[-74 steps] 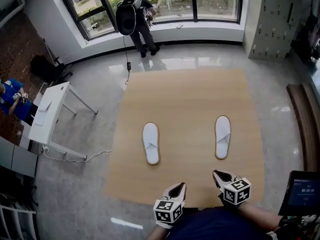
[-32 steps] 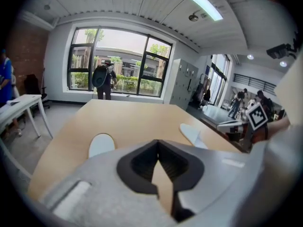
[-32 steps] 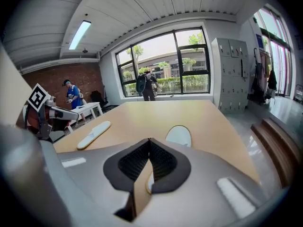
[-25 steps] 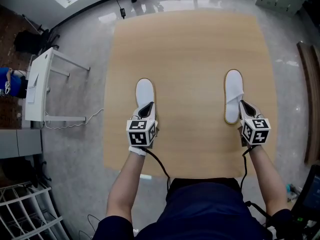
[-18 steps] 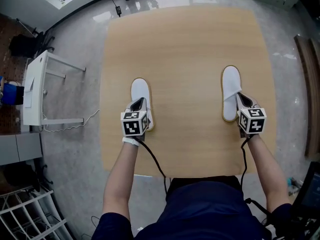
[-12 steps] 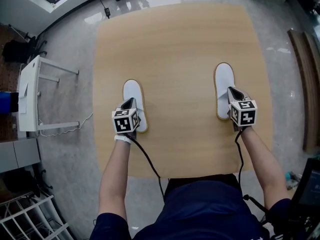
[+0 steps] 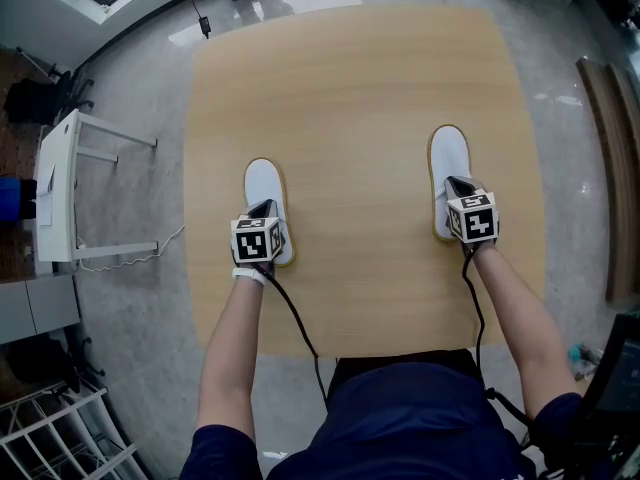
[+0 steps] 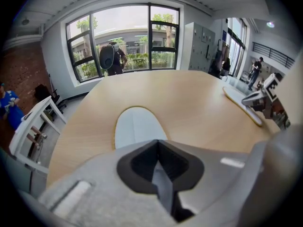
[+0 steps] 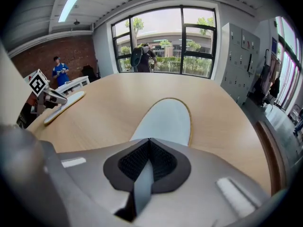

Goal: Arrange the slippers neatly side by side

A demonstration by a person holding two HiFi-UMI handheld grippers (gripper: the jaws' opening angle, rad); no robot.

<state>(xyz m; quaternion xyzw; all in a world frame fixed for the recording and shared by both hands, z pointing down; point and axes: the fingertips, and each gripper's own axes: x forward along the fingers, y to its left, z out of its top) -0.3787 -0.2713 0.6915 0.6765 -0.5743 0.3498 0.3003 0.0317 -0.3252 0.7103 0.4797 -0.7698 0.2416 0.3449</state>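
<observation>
Two white slippers lie far apart on a light wooden mat (image 7: 360,98), toes pointing away from me. The left slipper (image 7: 263,184) shows ahead of the left gripper (image 7: 265,209); the right slipper (image 7: 448,156) shows ahead of the right gripper (image 7: 454,182). Each gripper hangs over the heel half of its slipper and hides it. In the left gripper view the jaws meet at the tips (image 8: 157,143) just behind the slipper's toe (image 8: 135,126). The right gripper (image 9: 149,141) looks the same over its slipper (image 9: 165,119). I cannot tell whether either touches its slipper.
A white table (image 7: 70,188) stands left of the mat, with a cable (image 7: 170,243) on the grey floor. A wooden bench (image 7: 610,168) runs along the right. A rack (image 7: 60,428) sits at lower left. A person (image 8: 110,58) stands at the far window.
Both grippers have moved forward from the mat's near edge to the slippers' heel ends. In the last half second the right one edged a little further forward. The slippers have not moved.
</observation>
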